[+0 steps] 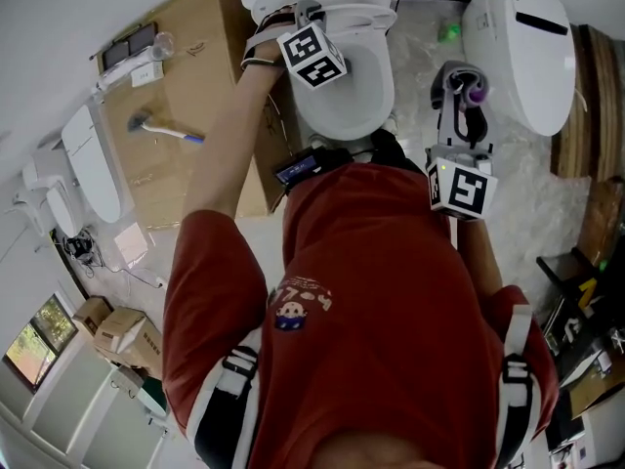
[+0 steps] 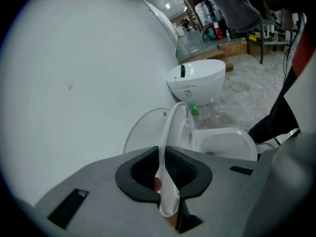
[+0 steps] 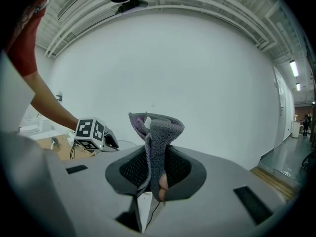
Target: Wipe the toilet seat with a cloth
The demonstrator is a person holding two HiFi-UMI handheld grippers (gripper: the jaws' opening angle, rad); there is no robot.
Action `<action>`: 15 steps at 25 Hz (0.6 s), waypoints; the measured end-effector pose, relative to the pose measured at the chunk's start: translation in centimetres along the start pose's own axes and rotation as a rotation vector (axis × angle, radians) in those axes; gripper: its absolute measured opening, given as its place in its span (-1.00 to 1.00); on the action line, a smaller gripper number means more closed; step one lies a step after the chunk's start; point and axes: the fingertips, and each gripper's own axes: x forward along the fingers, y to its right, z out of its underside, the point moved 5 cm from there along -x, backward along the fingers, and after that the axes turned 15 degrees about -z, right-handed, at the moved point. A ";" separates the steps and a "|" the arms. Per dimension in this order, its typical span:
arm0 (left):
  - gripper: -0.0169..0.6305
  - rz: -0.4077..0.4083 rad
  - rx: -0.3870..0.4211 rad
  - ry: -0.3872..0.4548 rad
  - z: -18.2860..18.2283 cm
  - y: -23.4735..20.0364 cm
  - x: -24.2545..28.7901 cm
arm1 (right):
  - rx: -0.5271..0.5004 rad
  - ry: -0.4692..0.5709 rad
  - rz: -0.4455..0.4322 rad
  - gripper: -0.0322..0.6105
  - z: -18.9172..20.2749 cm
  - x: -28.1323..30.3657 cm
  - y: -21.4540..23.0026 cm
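Observation:
The white toilet (image 1: 342, 86) stands in front of me, its bowl (image 2: 224, 142) uncovered. Its thin white seat (image 2: 173, 127) stands raised on edge, and the lid (image 2: 140, 130) leans against the wall behind it. My left gripper (image 2: 165, 174) is shut on the seat's rim; in the head view it (image 1: 298, 13) reaches over the bowl's back. My right gripper (image 3: 155, 177) is shut on a grey and purple cloth (image 3: 158, 132) that sticks up from its jaws. It (image 1: 464, 86) hangs to the right of the bowl, apart from it.
A second white toilet (image 1: 518, 52) stands on the floor to the right, with a small green object (image 1: 449, 32) beside it. A large cardboard box (image 1: 195, 76) with a brush (image 1: 161, 128) on top stands left of the toilet. A white wall is close behind.

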 end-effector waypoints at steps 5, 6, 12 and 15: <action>-0.81 0.057 0.058 0.046 0.1 3.3 -3.1 | 0.010 -0.022 -0.023 -0.69 0.7 -0.2 -0.9; -0.81 0.065 0.057 0.055 0.3 3.9 -3.6 | 0.011 -0.026 -0.028 -0.69 0.8 -0.2 -1.1; -0.82 0.192 0.068 0.042 0.6 7.1 -5.8 | 0.010 -0.051 -0.057 -0.69 1.7 0.2 -1.8; -0.81 0.288 0.045 0.038 0.8 9.1 -7.0 | 0.015 -0.067 -0.066 -0.69 2.3 0.4 -2.0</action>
